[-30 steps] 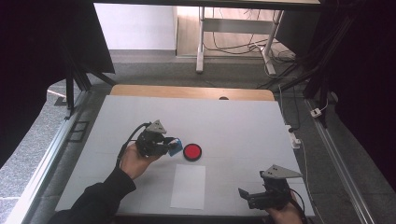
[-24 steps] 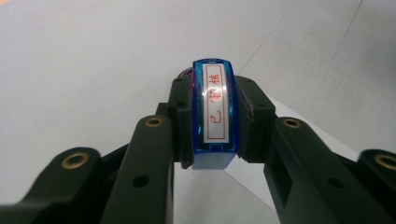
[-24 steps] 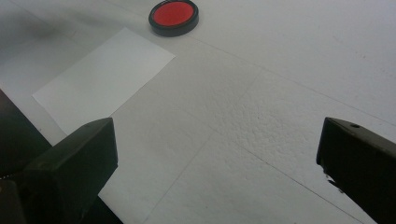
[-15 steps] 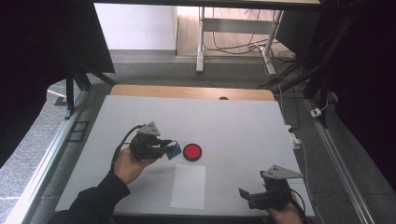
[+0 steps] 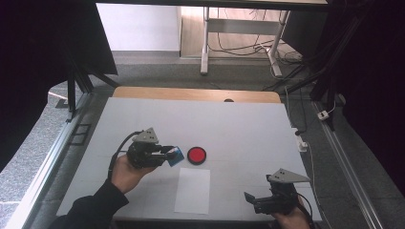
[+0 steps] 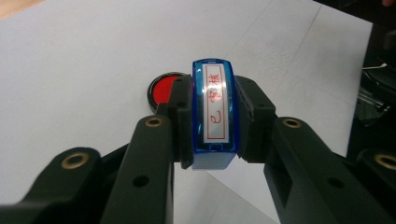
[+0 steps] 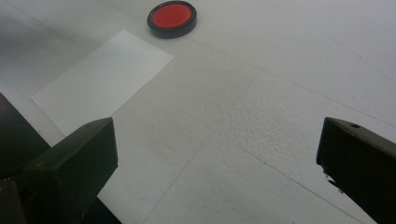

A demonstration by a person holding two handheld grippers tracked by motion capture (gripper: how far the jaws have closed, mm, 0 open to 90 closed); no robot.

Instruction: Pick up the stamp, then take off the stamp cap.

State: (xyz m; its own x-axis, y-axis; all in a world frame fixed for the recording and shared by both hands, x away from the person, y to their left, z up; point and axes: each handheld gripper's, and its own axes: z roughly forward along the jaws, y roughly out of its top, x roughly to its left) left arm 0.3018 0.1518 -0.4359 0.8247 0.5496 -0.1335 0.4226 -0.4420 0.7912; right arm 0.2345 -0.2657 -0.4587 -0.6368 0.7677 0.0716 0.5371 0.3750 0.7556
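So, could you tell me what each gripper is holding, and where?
The left gripper clamps the blue stamp by its two long sides; the right gripper is open, holding nothing.

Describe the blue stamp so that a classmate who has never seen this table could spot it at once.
On the white table, look left of the round red ink pad in its black case. There the left gripper holds the small translucent blue plastic stamp between its jaws. Its white label with red characters sets it apart.
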